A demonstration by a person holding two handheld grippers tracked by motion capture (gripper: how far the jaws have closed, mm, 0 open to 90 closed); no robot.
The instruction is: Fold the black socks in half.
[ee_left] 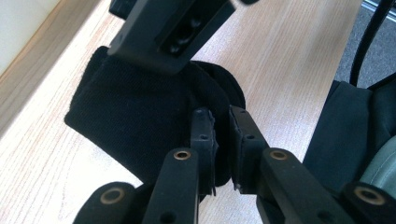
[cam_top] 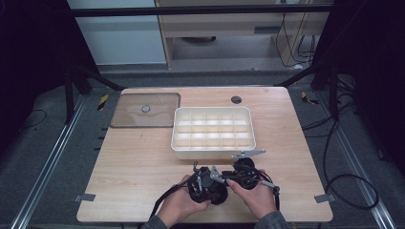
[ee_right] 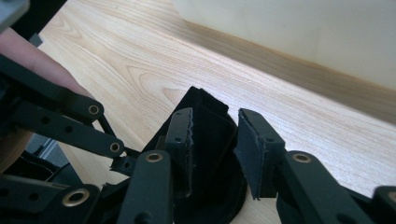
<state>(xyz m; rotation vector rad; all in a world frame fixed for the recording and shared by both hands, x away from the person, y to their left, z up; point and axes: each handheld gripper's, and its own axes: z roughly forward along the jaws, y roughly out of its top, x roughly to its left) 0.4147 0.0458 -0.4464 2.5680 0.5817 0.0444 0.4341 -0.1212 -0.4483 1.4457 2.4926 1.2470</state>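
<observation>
You stand at a light wooden counter (cam_top: 143,162) on a grey carpeted floor (cam_top: 38,157). Metal rails (cam_top: 52,157) run along the floor on both sides of it, with black cables (cam_top: 344,186) looped on your right. Beyond the far edge you see a pale wooden cabinet (cam_top: 229,28) and a whitish panel (cam_top: 119,38) beside it. Dark curtains (cam_top: 28,57) close in both sides, and soft light falls from above.
</observation>
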